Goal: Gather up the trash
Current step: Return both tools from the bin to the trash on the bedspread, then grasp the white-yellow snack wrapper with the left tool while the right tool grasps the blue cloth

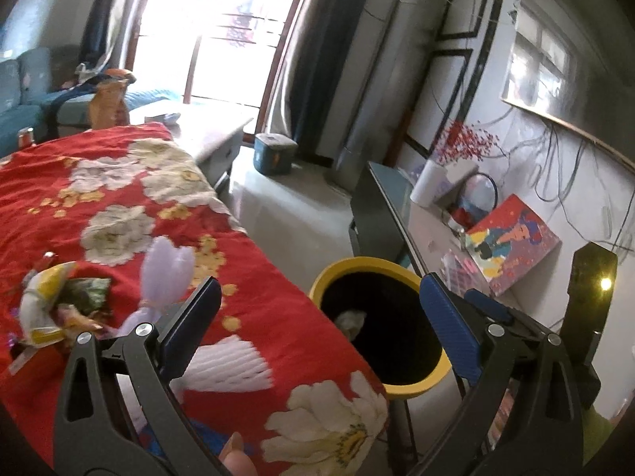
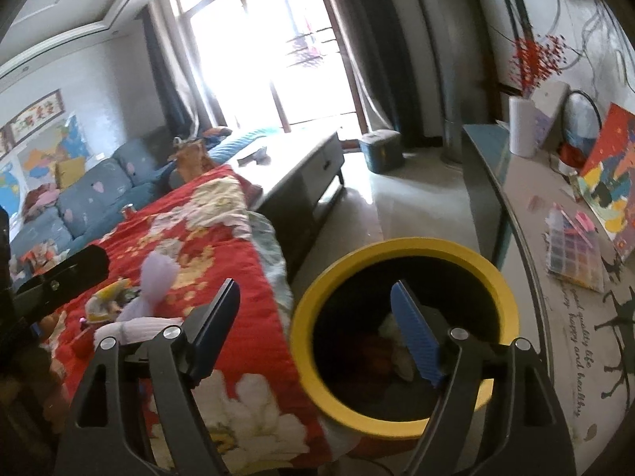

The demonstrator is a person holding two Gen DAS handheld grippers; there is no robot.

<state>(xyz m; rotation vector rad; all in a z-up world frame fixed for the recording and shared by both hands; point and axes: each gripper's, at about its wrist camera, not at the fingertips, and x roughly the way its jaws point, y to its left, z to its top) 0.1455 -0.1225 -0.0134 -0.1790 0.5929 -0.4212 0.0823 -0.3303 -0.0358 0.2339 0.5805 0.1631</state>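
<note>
We hold both tools wide and empty: the right tool (image 2: 315,305) above the yellow bin (image 2: 401,416), the left tool (image 1: 317,297) beside it. Crumpled wrappers (image 1: 51,301) lie on the red cloth (image 1: 119,198), left of both.

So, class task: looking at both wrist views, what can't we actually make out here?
1. What lies in the bin: dark interior, and the right gripper finger covers part, right wrist view.
2. The wrapper pile items: blurred and small, left wrist view.
3. The purple plush lower body: hidden behind the left gripper finger, left wrist view.
</note>
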